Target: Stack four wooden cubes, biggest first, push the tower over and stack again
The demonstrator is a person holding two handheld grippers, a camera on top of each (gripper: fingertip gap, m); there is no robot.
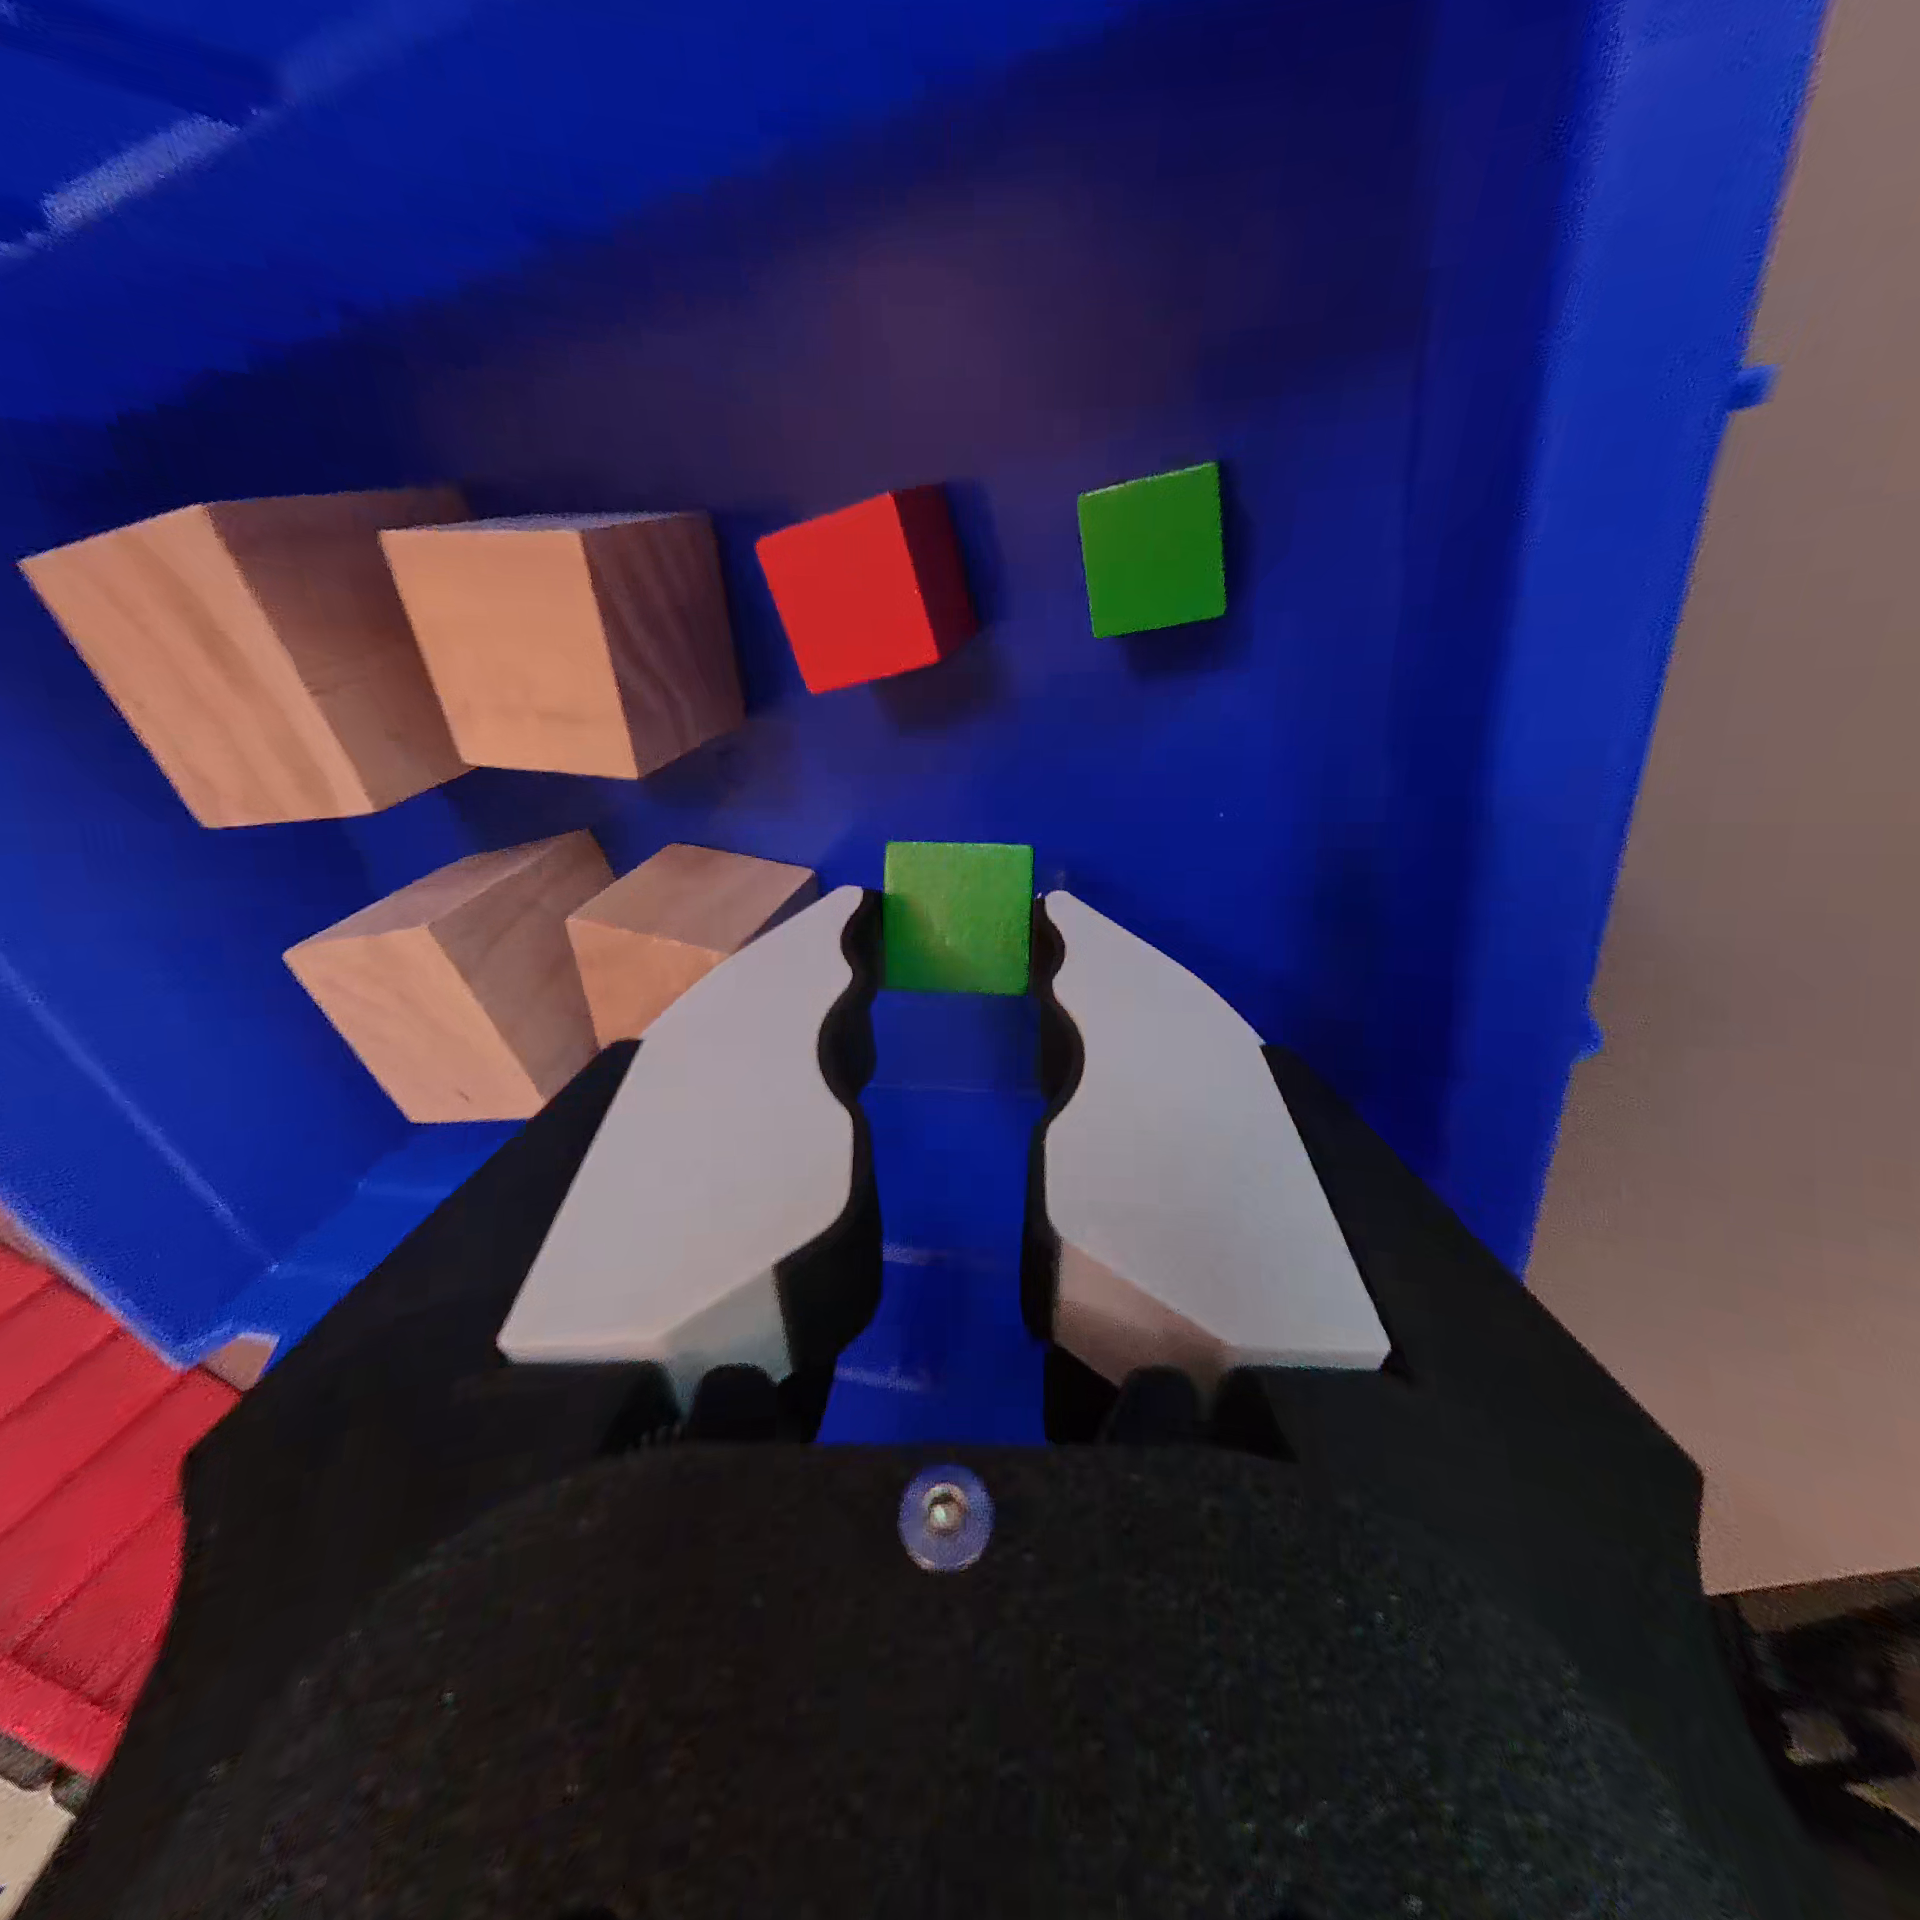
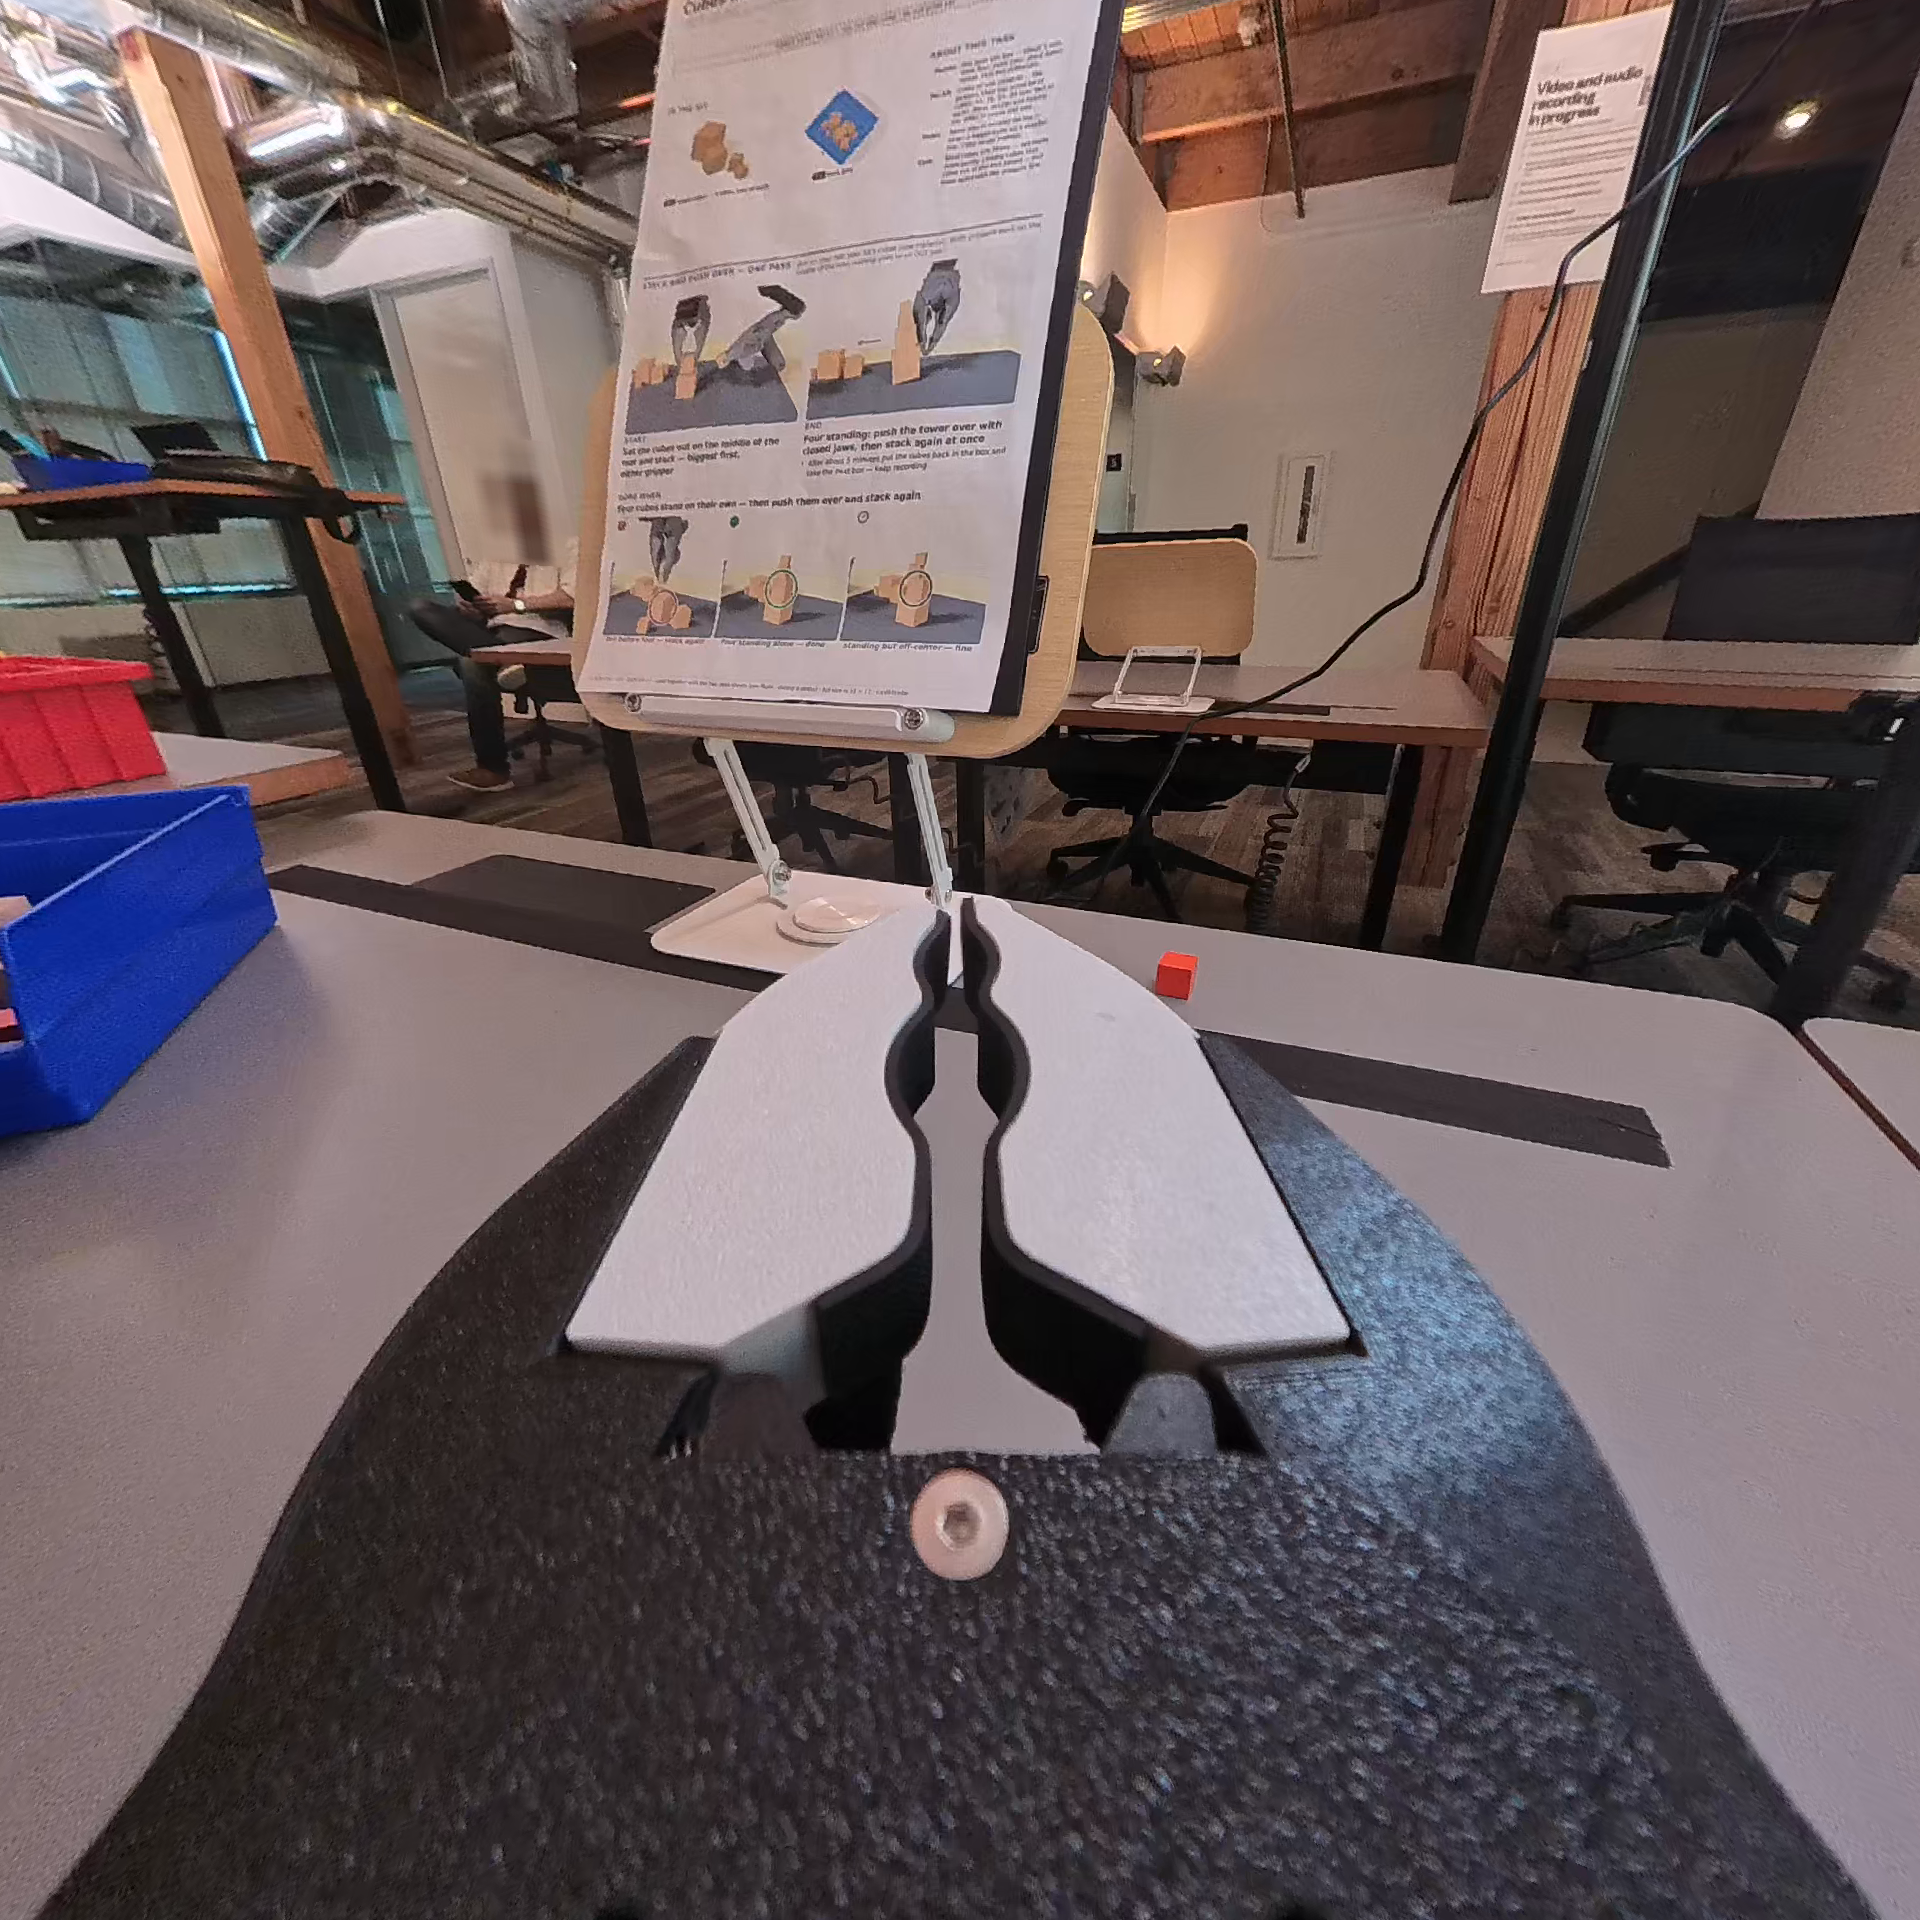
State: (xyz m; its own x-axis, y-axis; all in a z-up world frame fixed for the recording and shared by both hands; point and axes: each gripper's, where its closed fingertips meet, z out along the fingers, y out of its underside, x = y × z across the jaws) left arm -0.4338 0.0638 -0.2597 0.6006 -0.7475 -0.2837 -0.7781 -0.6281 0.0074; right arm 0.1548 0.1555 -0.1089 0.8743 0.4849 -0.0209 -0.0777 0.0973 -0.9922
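Blue bin (image 1: 1195, 312), viewed from above: left gripper (image 1: 958, 914) reaches inside, its two fingers clamped on a small green cube (image 1: 956, 920). Four wooden blocks (image 1: 561, 639) lie to its left; red cube (image 1: 862, 592) and another green cube (image 1: 1151, 551) lie beyond its tips. Right gripper (image 2: 956, 925), closed and empty, sits over the grey table (image 2: 312, 1195); a small red cube (image 2: 1176, 975) rests just right of its tips.

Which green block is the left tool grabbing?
Look inside the blue bin. The left tool pinches one green cube between its fingertips, beside the small wooden cubes. The other green cube sits apart, right of the red cube.
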